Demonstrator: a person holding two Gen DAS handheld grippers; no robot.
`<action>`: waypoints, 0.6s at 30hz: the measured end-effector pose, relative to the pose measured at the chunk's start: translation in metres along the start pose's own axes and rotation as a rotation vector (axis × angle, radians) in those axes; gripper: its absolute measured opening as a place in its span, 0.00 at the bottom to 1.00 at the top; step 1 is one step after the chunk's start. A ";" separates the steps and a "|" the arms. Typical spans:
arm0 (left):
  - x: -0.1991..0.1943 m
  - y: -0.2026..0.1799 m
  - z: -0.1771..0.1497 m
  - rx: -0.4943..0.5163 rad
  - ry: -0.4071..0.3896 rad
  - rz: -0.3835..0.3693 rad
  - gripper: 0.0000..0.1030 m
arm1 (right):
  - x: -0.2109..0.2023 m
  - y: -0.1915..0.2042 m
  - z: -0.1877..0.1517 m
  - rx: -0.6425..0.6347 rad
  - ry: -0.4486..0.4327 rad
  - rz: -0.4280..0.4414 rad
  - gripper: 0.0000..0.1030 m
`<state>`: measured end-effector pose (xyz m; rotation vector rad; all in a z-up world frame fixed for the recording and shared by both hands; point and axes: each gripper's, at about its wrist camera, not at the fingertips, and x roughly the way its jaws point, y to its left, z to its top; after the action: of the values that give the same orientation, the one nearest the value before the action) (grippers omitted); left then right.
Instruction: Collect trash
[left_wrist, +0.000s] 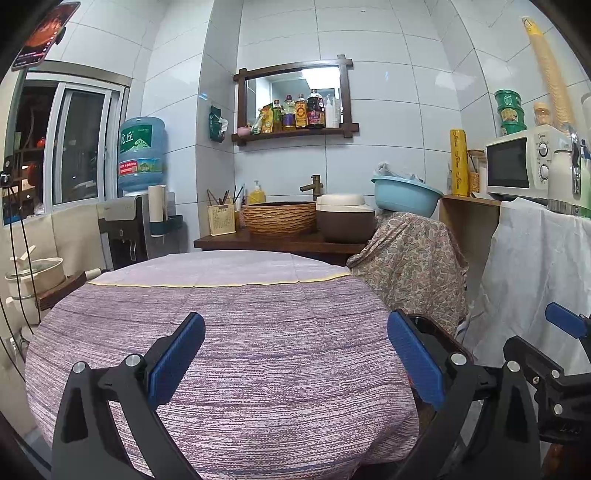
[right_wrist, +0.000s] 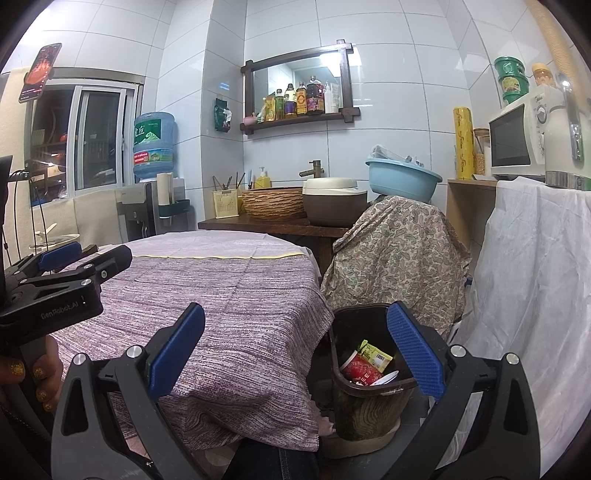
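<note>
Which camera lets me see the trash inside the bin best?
The right wrist view. It looks down into the open trash bin beside the table, so you see the red cup and yellow packet inside. In the left wrist view only a sliver of the bin's dark rim shows behind a finger, nothing of what is inside.

Only readable stuff: "GenRobot.AI" on the left gripper (right_wrist: 66, 266) body at 9 o'clock, and "虎丘" on the blue water jug (left_wrist: 141, 153) at 10 o'clock.

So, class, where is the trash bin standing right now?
In the right wrist view the trash bin stands on the floor at lower right, beside the cloth-covered table and in front of the paisley-draped chair, with wrappers inside.
</note>
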<state>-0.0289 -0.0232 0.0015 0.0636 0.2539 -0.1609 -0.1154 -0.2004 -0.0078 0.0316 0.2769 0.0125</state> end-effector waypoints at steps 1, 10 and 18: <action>0.000 0.000 0.000 0.000 0.001 0.000 0.95 | 0.001 0.000 0.001 0.000 0.000 0.000 0.95; 0.001 0.000 0.000 -0.001 0.003 0.000 0.95 | 0.002 0.001 0.002 0.001 0.004 0.002 0.95; 0.001 0.000 -0.001 0.000 0.004 -0.001 0.95 | 0.003 0.001 0.002 0.003 0.005 0.001 0.95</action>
<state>-0.0280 -0.0229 0.0007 0.0633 0.2575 -0.1617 -0.1122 -0.1995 -0.0062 0.0344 0.2820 0.0137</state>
